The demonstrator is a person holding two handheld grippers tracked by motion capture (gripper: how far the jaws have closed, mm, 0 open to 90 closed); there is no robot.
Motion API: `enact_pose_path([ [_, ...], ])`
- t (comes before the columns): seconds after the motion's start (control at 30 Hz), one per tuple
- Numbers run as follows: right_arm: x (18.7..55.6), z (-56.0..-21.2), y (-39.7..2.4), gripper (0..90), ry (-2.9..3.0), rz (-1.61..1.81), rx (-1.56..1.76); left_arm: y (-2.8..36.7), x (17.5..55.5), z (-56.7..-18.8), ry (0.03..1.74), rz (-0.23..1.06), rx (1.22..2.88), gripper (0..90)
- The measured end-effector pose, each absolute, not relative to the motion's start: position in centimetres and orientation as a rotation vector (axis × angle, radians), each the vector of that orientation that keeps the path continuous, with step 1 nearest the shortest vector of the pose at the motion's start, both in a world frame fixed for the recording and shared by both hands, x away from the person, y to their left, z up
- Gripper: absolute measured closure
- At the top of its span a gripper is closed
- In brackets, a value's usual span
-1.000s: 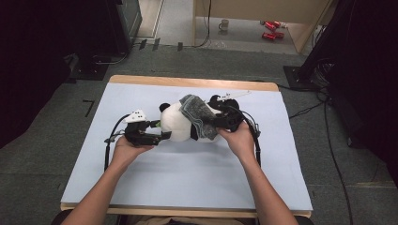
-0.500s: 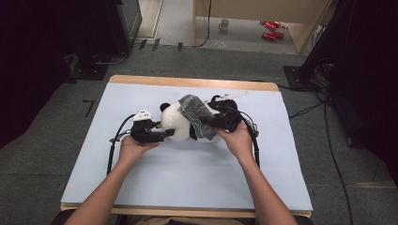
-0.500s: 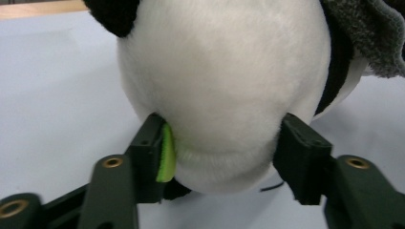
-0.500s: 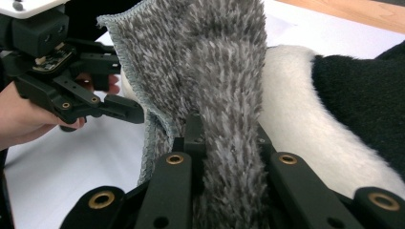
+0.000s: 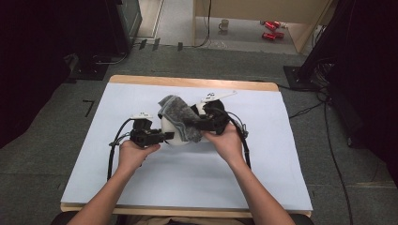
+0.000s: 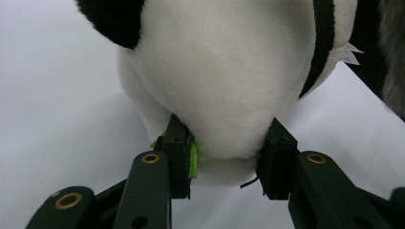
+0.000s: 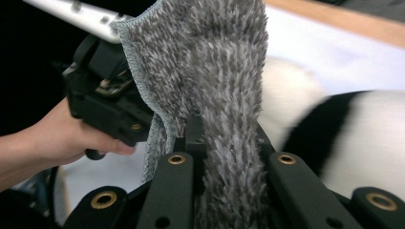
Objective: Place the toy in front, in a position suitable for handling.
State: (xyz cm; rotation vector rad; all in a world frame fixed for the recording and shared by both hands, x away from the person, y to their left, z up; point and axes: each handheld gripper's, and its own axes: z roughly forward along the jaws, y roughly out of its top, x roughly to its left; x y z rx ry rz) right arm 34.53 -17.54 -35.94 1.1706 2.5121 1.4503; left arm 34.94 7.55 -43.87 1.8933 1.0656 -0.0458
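At the frame's centre on the desk (image 5: 141, 187), my left gripper (image 6: 224, 157), jaws just closing, pinches the white-and-black plush panda (image 6: 224, 76); my right gripper (image 7: 229, 157) clamps the shaggy grey cloth (image 7: 215, 62). Shallow plush grip may slip if the cloth tugs.

I found no text I could read. The white plates on top of the left gripper (image 5: 149, 136) and the right gripper (image 5: 206, 124) carried small dark marks — too small and blurred to make out — and the plush panda's (image 6: 229, 81) white tag showed blank.
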Motion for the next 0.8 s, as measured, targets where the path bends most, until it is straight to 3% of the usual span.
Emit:
enact_pose_path([
  [0.33, 35.3, -39.2, -15.7, 77.3, 2.532, 1.259, 1.134, 7.7, 35.2, -44.3, 1.084, -0.045, 1.901, 62.2],
  [0.8, 36.6, -38.5, -20.5, 78.1, 2.452, 1.24, 1.244, 8.8, 36.3, -44.8, 1.105, -0.097, 1.886, 62.7],
])
